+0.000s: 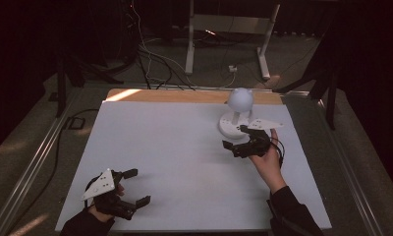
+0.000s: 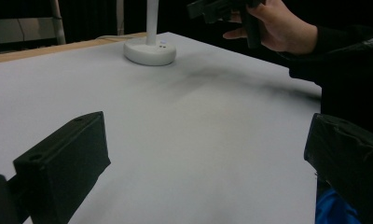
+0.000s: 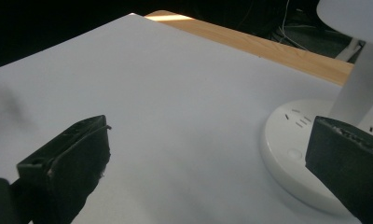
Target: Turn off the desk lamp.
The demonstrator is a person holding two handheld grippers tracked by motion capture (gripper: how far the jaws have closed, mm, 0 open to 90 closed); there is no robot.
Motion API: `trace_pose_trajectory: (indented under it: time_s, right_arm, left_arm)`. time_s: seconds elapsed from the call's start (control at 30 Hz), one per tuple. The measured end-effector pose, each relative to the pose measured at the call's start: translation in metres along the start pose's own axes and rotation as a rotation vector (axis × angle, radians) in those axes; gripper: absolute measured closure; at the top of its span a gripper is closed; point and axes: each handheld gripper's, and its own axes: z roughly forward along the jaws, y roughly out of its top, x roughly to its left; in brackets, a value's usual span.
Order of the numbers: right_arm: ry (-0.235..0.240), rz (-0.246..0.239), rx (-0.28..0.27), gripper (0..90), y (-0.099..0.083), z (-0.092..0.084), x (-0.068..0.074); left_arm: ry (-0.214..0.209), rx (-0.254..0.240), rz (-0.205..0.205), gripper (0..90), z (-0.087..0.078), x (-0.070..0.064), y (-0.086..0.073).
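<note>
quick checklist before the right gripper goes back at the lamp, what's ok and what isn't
1. Right gripper jaws open: ok, nothing between them.
2. Right gripper near the desk lamp: ok, beside its round base, not touching as far as the high view shows.
3. Lamp upright on the white table: ok.
4. Lamp button within reach of the jaws: cannot tell, the marks on the base are too small.
5. Left gripper out of the way: ok, open at the near left corner.
</note>
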Motion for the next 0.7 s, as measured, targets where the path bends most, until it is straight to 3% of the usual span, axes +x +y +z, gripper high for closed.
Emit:
trace_pose_trajectory:
  time_s: [0.7]
  right_arm:
    - [-0.007, -0.014, 0.043, 0.0, -0.061, -0.046, 0.010]
  left_arm:
    - [0.000, 0.000, 0.001, 0.5, -0.001, 0.000, 0.000]
